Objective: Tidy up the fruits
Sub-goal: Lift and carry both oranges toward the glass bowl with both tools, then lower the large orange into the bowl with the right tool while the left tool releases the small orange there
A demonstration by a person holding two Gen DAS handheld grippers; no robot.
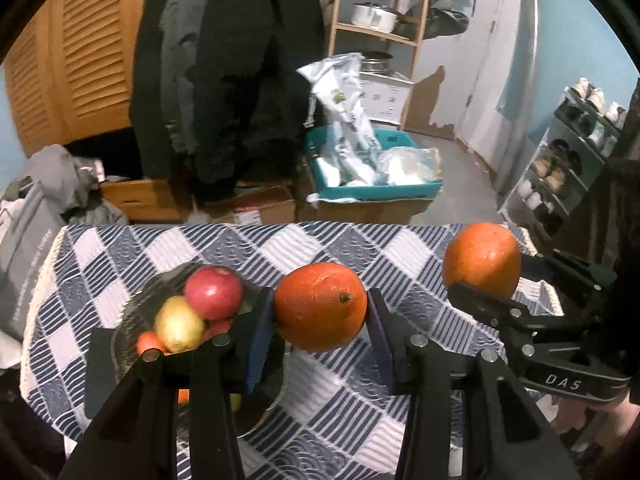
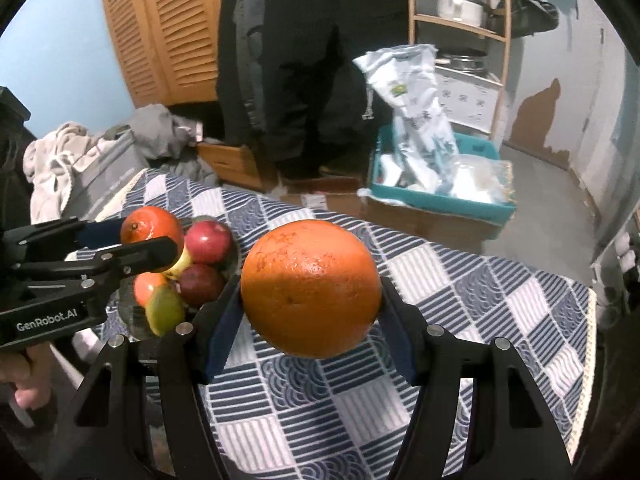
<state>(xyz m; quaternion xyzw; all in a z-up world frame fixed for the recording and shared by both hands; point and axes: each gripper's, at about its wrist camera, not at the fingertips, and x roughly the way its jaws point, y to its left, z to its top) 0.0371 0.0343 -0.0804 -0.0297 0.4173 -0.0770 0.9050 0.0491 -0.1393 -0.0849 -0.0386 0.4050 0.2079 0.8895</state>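
Two oranges, both held above checked tablecloth point(image 1: 320, 248).
Left gripper point(image 1: 320, 312) clamped on smaller orange point(image 1: 320, 306), beside bowl.
Right gripper point(image 2: 312, 292) clamped on larger orange point(image 2: 311, 288), nearer cloth's right edge.
One glass bowl point(image 1: 132, 320) near cloth's left edge: two red apples, more fruit, count unclear.
Writing: "GenRobot.AI", "DAS" on gripper bodies.

Checked cloth point(image 1: 320, 248) on tabletop; teal box point(image 1: 376, 188) w/ bags on floor, shoe rack point(image 1: 568, 160) at right, louvred doors point(image 1: 80, 48) behind.
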